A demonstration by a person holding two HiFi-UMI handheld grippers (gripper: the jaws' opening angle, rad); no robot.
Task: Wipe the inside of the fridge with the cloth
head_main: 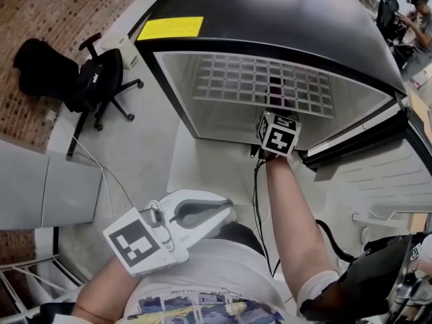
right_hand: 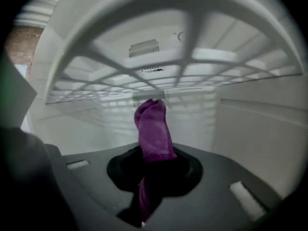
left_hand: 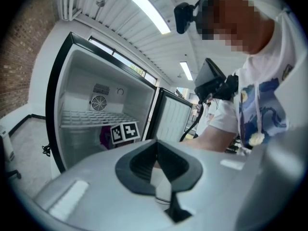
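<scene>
While the right gripper [right_hand: 153, 173] clamps the purple cloth [right_hand: 154, 129] beneath the wire shelf [right_hand: 159, 76] of the fridge [head_main: 270, 12], walls well clear, the left gripper [left_hand: 162, 179] hangs outside, clenched on nothing.

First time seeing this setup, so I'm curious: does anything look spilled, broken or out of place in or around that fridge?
Nothing stands out. The fridge is open and looks clean, and its wire shelf sits straight. The right gripper holds the purple cloth just under that shelf. The left gripper is shut and empty, outside the fridge.
</scene>
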